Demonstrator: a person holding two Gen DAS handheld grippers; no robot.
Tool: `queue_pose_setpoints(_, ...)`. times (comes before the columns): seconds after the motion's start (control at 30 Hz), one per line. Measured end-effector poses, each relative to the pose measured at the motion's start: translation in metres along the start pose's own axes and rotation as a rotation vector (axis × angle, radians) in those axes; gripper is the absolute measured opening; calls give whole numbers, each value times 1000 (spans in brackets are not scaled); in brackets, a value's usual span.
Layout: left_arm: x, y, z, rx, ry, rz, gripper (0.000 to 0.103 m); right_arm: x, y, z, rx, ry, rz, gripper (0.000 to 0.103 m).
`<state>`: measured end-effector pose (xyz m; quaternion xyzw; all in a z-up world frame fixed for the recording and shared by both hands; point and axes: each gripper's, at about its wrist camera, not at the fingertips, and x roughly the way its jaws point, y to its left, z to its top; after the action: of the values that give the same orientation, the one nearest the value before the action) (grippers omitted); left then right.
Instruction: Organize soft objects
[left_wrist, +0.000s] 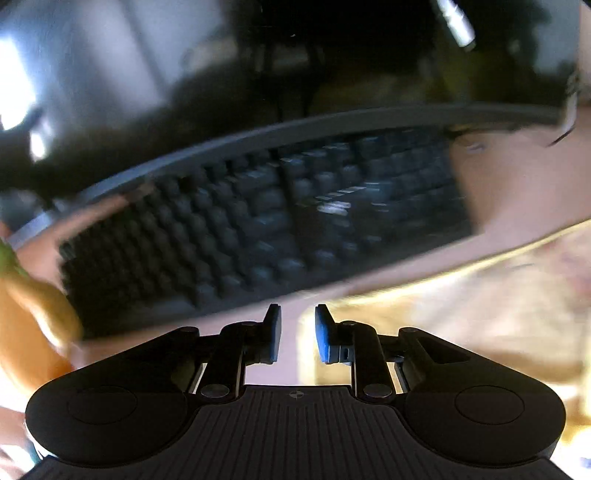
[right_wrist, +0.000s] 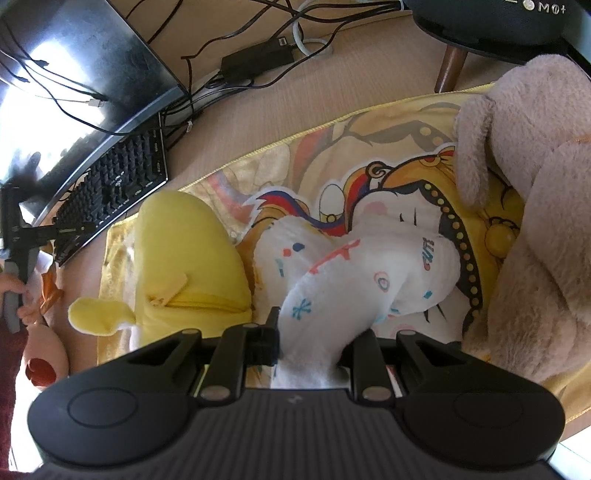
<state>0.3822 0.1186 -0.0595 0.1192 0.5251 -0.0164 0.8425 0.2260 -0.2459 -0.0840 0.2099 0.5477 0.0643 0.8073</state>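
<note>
While the right gripper (right_wrist: 310, 332) pinches the white printed plush (right_wrist: 354, 266) at lower centre of its view, over the yellow cartoon blanket (right_wrist: 332, 147) between the yellow plush (right_wrist: 188, 254) and tan plush (right_wrist: 535, 206), the left gripper (left_wrist: 297, 332) hangs slightly spread and empty before the blurred keyboard (left_wrist: 258, 229). Judged step: carrying the toy; next, choose its place and release.

The left wrist view is aimed low and forward across the pale wooden surface (left_wrist: 517, 184), close to the black mechanical keyboard (left_wrist: 258, 229), and is blurred. From the right wrist, the yellow printed cartoon blanket (right_wrist: 369, 147) is looked down on steeply from near. Keyboard (right_wrist: 110, 192), blanket edge (left_wrist: 480, 314) and surface (right_wrist: 369, 81) are shared by both views
</note>
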Motion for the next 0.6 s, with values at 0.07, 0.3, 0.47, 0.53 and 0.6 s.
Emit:
queue_pose_setpoints(0.07, -19, -12, -9, -50, 15, -135, 25, -1, 0, 1, 0, -12, -1, 21)
queue_pose_setpoints(0.3, -106, -95, -57, -77, -66, -500, 74, -25, 6, 7, -63, -99, 12, 16)
queue_pose_setpoints(0.47, -123, -150, -82, -59, -80, -711, 90, -58, 5, 21, -82, -175, 69, 16)
queue_pose_setpoints(0.53, -116, -166, -92, -40, -67, -709, 93, -72, 9, 28, -100, -203, 93, 16)
queue_pose_setpoints(0.6, -116, -177, -97, -1, -101, -619, 93, -83, 16, 32, -124, -219, 160, 16)
